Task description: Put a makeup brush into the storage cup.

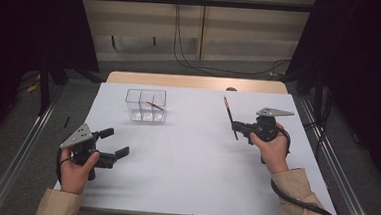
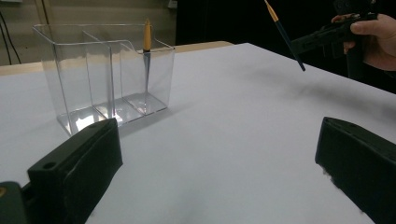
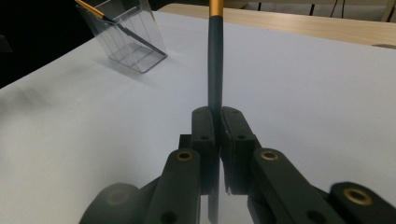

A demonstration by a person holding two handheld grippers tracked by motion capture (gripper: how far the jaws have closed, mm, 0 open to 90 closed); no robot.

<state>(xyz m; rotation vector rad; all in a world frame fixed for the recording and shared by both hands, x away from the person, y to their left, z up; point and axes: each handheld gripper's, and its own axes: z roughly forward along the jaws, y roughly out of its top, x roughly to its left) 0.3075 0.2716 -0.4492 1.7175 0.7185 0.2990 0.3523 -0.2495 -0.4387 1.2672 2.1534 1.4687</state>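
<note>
Pencil (image 3: 215, 56) pinched upright btwn right gripper (image 3: 218, 116) jaws; left gripper (image 1: 113, 142) jaws spread, w/ nothing between.

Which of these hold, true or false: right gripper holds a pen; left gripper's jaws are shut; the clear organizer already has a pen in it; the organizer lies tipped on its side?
1. The right gripper is shut on a dark pen. True.
2. The left gripper has its jaws shut. False: they stand wide apart with nothing between them.
3. The clear organizer already holds a second pen. True: it leans in one end compartment.
4. The organizer lies tipped on its side. False: it stands upright on the white table.
</note>
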